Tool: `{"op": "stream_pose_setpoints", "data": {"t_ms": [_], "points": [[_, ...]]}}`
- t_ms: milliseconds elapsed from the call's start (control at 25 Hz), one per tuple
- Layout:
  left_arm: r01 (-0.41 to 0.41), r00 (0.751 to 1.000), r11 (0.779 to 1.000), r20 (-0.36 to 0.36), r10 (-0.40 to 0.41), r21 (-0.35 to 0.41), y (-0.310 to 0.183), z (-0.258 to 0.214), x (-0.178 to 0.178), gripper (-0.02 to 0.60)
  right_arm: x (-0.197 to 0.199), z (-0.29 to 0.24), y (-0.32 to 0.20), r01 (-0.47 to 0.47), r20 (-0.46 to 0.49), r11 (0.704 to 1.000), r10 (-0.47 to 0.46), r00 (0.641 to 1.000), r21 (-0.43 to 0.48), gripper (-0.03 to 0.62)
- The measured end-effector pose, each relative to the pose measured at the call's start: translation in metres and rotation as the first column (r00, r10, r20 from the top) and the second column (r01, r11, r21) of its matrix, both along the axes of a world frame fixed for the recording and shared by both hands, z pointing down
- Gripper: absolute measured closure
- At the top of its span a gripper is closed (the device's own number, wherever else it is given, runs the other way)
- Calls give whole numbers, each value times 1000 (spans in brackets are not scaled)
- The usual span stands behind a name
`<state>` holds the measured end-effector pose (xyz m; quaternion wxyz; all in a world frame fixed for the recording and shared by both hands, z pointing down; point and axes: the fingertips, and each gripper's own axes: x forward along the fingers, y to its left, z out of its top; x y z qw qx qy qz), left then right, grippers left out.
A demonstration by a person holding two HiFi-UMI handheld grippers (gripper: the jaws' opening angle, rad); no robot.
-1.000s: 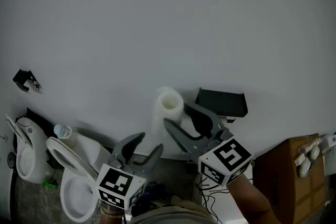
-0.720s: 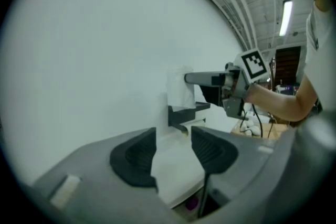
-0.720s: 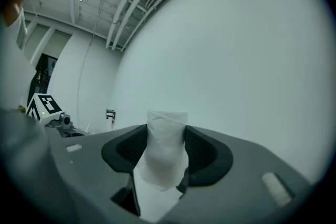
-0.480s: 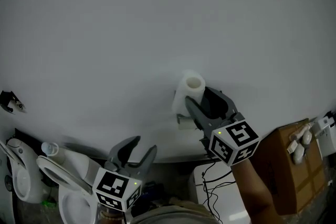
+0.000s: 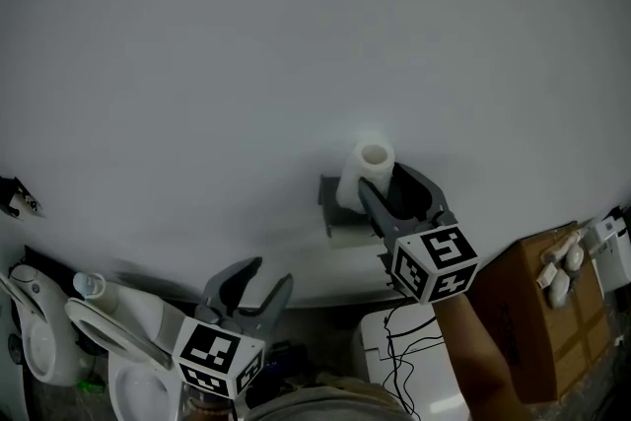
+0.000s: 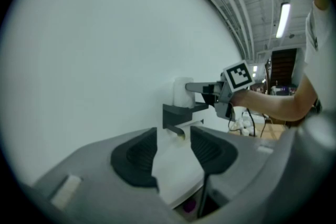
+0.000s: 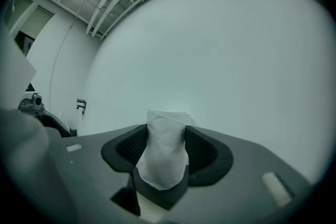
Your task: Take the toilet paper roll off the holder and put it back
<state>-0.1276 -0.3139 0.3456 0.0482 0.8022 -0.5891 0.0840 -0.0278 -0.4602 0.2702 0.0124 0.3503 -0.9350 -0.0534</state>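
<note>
A white toilet paper roll (image 5: 367, 175) stands upright between the jaws of my right gripper (image 5: 381, 178), which is shut on it. In the right gripper view the pads press both sides of the roll (image 7: 165, 152). Its lower end is at the top of the black wall holder (image 7: 163, 198). The holder (image 5: 331, 204) is fixed to the white wall, just left of and below the roll. Whether the roll rests on it, I cannot tell. My left gripper (image 5: 268, 273) hangs low at the left, open and empty. Its own view shows the holder (image 6: 181, 113) and roll (image 6: 183, 93) ahead.
A white toilet (image 5: 123, 350) stands at the lower left. A brown cardboard box (image 5: 532, 311) is at the lower right, and a white cabinet with dark cables (image 5: 414, 360) is under the holder. A small black wall fitting (image 5: 15, 197) is at the far left.
My right gripper has carried the roll up and to the right, onto the holder. The left gripper stays low with its jaws a little narrower.
</note>
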Motion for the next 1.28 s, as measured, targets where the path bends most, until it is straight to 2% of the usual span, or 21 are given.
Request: {"op": "stream_pose_setpoints", "data": {"t_ms": [400, 680, 720, 840, 1000, 1120, 1280], "points": [[1, 1000, 1000, -14, 0, 27, 5, -9, -4, 390, 3, -4, 6, -13, 20, 999, 13, 1000, -30, 360], [8, 1000, 997, -4, -7, 72, 17, -23, -11, 430, 16, -10, 30, -50, 49, 999, 51, 998, -21, 362], [7, 1000, 997, -2, -7, 76, 20, -24, -12, 445, 19, -9, 36, -66, 43, 998, 67, 997, -17, 369], [1, 1000, 996, -14, 0, 91, 26, -26, -15, 520, 27, -4, 54, -117, 15, 993, 117, 993, -7, 466], [-22, 999, 994, -27, 25, 103, 39, -27, -17, 580, 36, 8, 81, -166, 19, 986, 166, 986, -17, 535], [-58, 998, 993, -30, 62, 101, 48, -25, -15, 588, 42, 19, 101, -198, 9, 980, 198, 980, -35, 566], [-115, 993, 989, -26, 117, 92, 63, -19, -10, 588, 44, 33, 130, -233, -35, 972, 233, 972, -21, 574]]}}
